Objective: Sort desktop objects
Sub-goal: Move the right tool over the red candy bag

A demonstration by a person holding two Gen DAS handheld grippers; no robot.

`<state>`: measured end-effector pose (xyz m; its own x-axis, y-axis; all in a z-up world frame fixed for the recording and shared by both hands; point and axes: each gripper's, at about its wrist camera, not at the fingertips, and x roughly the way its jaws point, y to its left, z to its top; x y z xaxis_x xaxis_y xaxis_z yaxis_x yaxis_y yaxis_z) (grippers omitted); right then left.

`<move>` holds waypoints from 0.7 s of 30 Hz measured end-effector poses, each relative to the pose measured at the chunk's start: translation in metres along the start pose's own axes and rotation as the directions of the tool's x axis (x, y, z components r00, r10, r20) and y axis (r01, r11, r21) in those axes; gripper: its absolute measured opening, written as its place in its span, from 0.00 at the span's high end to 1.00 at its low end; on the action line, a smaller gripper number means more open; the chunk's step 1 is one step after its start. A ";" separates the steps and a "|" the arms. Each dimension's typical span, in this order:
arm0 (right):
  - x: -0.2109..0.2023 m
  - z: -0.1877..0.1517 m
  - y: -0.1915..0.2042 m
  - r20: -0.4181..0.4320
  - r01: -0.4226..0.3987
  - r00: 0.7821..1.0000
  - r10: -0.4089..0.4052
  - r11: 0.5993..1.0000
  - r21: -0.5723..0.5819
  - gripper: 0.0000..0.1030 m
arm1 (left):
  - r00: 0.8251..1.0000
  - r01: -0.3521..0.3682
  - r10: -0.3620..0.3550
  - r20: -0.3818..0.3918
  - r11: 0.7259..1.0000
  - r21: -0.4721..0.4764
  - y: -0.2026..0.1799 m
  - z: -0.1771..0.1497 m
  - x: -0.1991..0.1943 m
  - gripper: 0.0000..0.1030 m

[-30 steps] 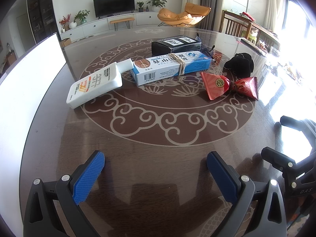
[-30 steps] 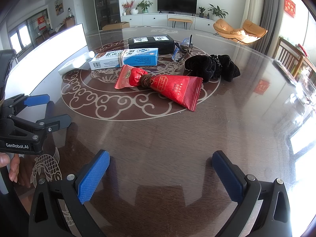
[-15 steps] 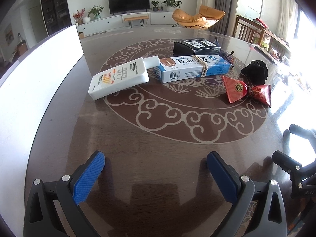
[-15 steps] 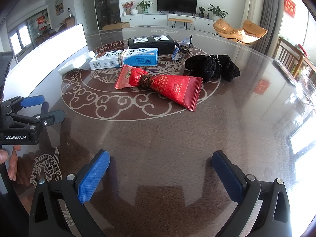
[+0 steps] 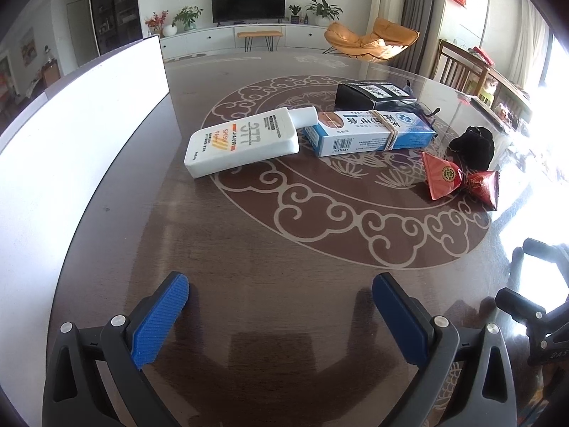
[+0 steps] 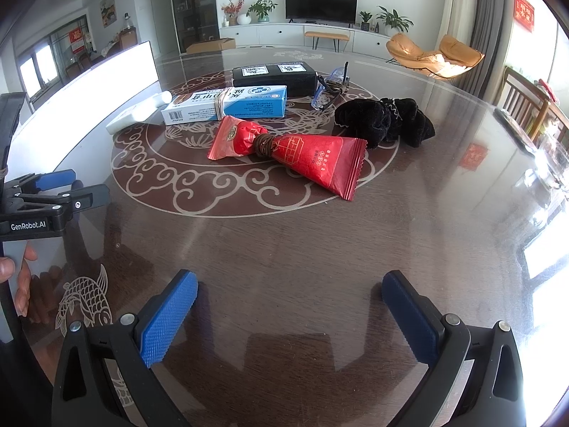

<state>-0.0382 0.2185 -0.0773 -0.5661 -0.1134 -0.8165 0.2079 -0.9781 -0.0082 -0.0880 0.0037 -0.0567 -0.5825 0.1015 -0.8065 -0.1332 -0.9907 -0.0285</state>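
On the round brown table lie a white flat bottle (image 5: pixel 245 142) (image 6: pixel 137 114), a blue and white box (image 5: pixel 370 133) (image 6: pixel 227 105) bound with a rubber band, a black box (image 5: pixel 373 94) (image 6: pixel 274 73), a red packet (image 5: pixel 458 179) (image 6: pixel 288 151) tied in the middle, a black cloth (image 5: pixel 474 147) (image 6: pixel 384 121) and glasses (image 6: pixel 329 89). My left gripper (image 5: pixel 281 302) is open and empty, well short of the white bottle. My right gripper (image 6: pixel 290 299) is open and empty too, in front of the red packet.
A large white bin (image 5: pixel 67 128) (image 6: pixel 92 85) stands along the table's left side. In the right wrist view the left gripper's body (image 6: pixel 39 206) and a hand (image 6: pixel 17 277) show at the left. Chairs (image 6: pixel 526 110) stand beyond the table at right.
The left gripper has swung leftward, so the bottle and boxes sit further right in its view and the white bin fills more of the left. The right gripper has stayed still.
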 end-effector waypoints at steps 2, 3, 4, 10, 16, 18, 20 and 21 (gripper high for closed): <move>0.004 0.013 0.001 -0.046 -0.057 0.997 0.054 0.997 -0.053 0.01 | 1.000 0.000 0.000 0.000 1.000 0.001 -0.001 0.000 0.001 0.00; 0.003 0.022 0.000 -0.042 -0.066 0.997 0.063 0.995 -0.071 0.01 | 1.000 0.000 0.000 0.000 1.000 0.000 0.000 0.000 0.001 0.00; -0.001 0.032 0.000 -0.019 -0.059 0.998 0.058 0.995 -0.086 0.02 | 1.000 0.000 0.000 0.000 1.000 0.001 0.000 0.000 0.001 0.00; 0.019 0.096 0.027 -0.074 -0.177 0.984 0.161 0.922 -0.345 0.02 | 1.000 -0.006 0.006 -0.003 1.000 0.007 0.001 0.000 0.002 0.00; 0.059 0.093 0.049 -0.196 -0.229 0.969 0.151 0.844 -0.484 0.03 | 1.000 -0.002 0.002 -0.001 1.000 0.004 0.002 0.000 0.001 0.00; 0.066 0.093 0.043 -0.218 -0.252 0.961 0.172 0.870 -0.423 0.03 | 1.000 -0.004 0.004 -0.002 1.000 0.006 0.002 0.000 0.001 0.00; 0.068 0.089 0.037 -0.213 -0.262 0.958 0.194 0.895 -0.362 0.01 | 1.000 -0.006 0.006 -0.003 1.000 0.007 0.001 0.000 0.001 0.00; 0.066 0.084 0.036 -0.202 -0.258 0.960 0.195 0.899 -0.355 0.01 | 1.000 -0.008 0.009 -0.004 1.000 0.008 0.001 0.000 0.002 0.00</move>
<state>-0.1348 0.1608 -0.0826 -0.3413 -0.2648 -0.9019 0.6157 -0.7880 -0.0017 -0.0890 0.0030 -0.0580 -0.5808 0.0927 -0.8088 -0.1347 -0.9907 -0.0169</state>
